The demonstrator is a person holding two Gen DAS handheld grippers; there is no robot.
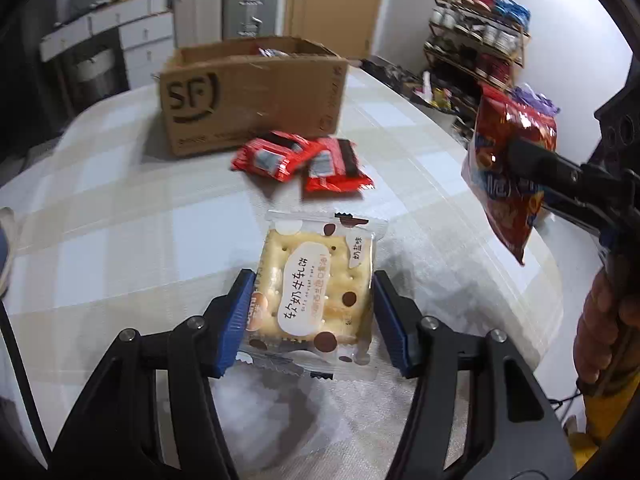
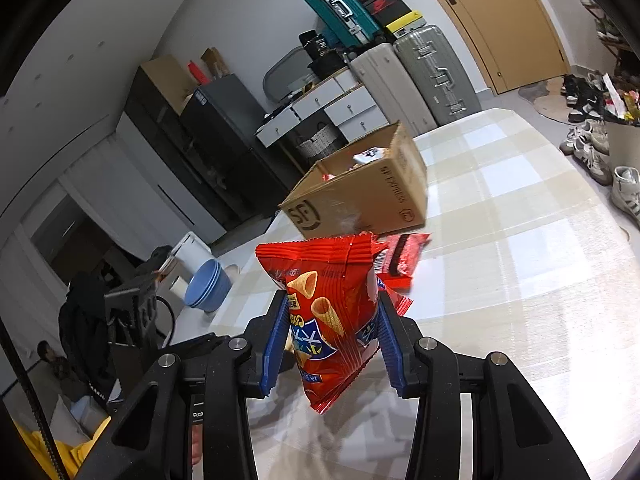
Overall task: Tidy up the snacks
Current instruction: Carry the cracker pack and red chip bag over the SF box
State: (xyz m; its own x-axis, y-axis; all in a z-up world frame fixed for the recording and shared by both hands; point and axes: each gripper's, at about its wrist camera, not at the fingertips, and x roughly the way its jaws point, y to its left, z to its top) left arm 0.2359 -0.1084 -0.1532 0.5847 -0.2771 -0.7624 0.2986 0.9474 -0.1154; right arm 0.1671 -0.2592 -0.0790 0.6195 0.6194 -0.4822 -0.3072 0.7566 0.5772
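My left gripper (image 1: pixel 314 316) is shut on a clear-wrapped cracker packet (image 1: pixel 316 292) with brown dots, held just above the checked tablecloth. My right gripper (image 2: pixel 334 340) is shut on a red bag of cone snacks (image 2: pixel 332 312) and holds it up in the air; the bag also shows at the right of the left wrist view (image 1: pixel 508 168). Two red snack packets (image 1: pixel 300 160) lie on the table in front of an open cardboard box (image 1: pixel 256 96) marked SF, which holds some packets. The box also shows in the right wrist view (image 2: pixel 360 196).
The table (image 1: pixel 120 208) has a pale checked cloth and a rounded right edge. Blue bowls (image 2: pixel 208 284) stand at the table's left side in the right wrist view. Suitcases (image 2: pixel 420 76), drawers and a shoe rack (image 1: pixel 476 32) stand beyond the table.
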